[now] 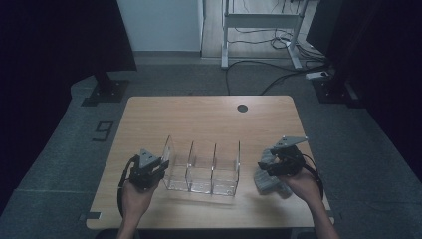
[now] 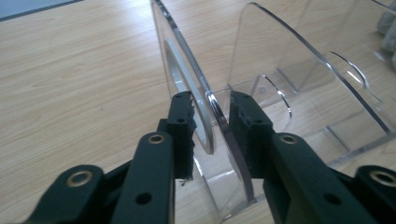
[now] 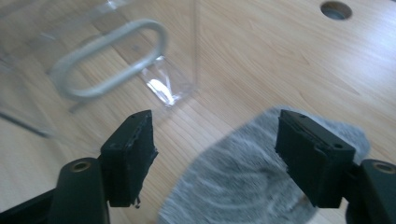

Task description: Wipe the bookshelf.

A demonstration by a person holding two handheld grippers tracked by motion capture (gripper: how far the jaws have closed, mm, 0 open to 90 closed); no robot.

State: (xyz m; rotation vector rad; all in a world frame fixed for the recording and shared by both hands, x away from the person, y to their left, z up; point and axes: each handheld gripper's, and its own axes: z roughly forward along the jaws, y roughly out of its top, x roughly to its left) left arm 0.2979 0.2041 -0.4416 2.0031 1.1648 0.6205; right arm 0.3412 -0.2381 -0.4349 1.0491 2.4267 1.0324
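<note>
A clear acrylic organizer (image 1: 201,169) with three compartments stands on the wooden table (image 1: 199,114). My left gripper (image 1: 158,167) is at its left end. In the left gripper view the left gripper (image 2: 210,100) straddles the organizer's outer wall (image 2: 187,60), one jaw on each side, with a thin gap at each pad. A grey sock (image 1: 268,183) lies to the right of the organizer. My right gripper (image 1: 264,167) hovers over it. In the right gripper view the right gripper (image 3: 215,119) stands wide open above the sock (image 3: 243,177), gripping nothing, and the organizer (image 3: 107,51) lies beyond its left jaw.
A round cable hole (image 1: 242,108) sits near the table's far edge and also appears as the hole (image 3: 335,9) in the right gripper view. Bare wood lies behind the organizer. Dark panels, stand bases and floor cables surround the table.
</note>
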